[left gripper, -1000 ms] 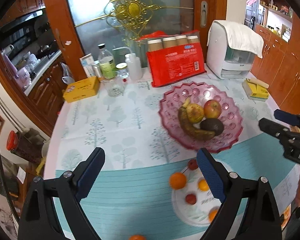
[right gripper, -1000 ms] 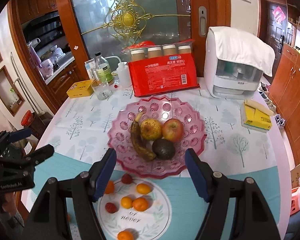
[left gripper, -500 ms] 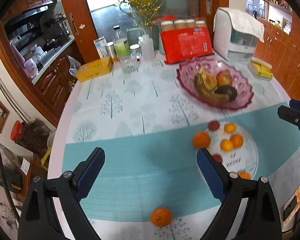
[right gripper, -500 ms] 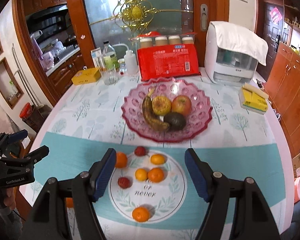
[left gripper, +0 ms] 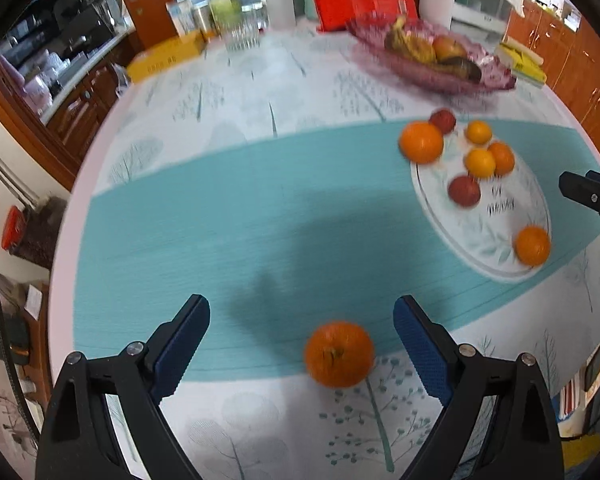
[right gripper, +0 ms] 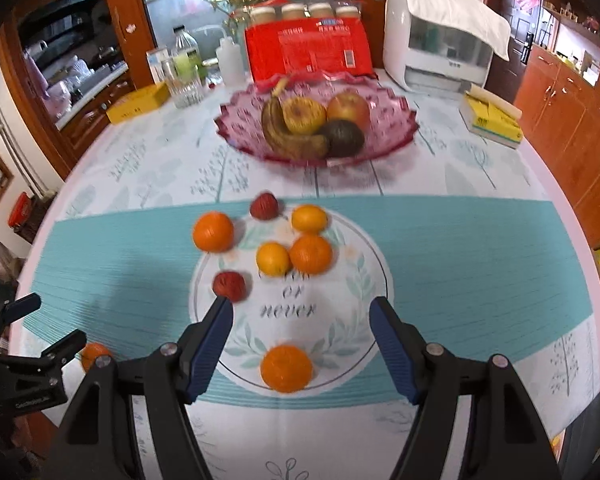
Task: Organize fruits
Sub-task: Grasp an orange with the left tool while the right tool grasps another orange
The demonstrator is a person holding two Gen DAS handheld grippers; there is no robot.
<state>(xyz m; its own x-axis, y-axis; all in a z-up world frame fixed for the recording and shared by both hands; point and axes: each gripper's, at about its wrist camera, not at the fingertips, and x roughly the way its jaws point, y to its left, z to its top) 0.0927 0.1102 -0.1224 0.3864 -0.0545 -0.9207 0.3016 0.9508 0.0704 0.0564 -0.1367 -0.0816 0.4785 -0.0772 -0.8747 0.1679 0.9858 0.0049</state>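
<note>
Left gripper (left gripper: 302,344): jaws spread wide either side of a lone round orange (left gripper: 339,354) on the near tablecloth, untouched, apparently positioned for pickup. Right gripper (right gripper: 302,338): jaws spread, empty, above another orange (right gripper: 286,368) at the near edge of the round printed placemat (right gripper: 348,308), which carries small oranges and red fruits. Far off, the pink scalloped glass bowl (right gripper: 396,136) holds a banana, apple, avocado and a yellow fruit.
</note>
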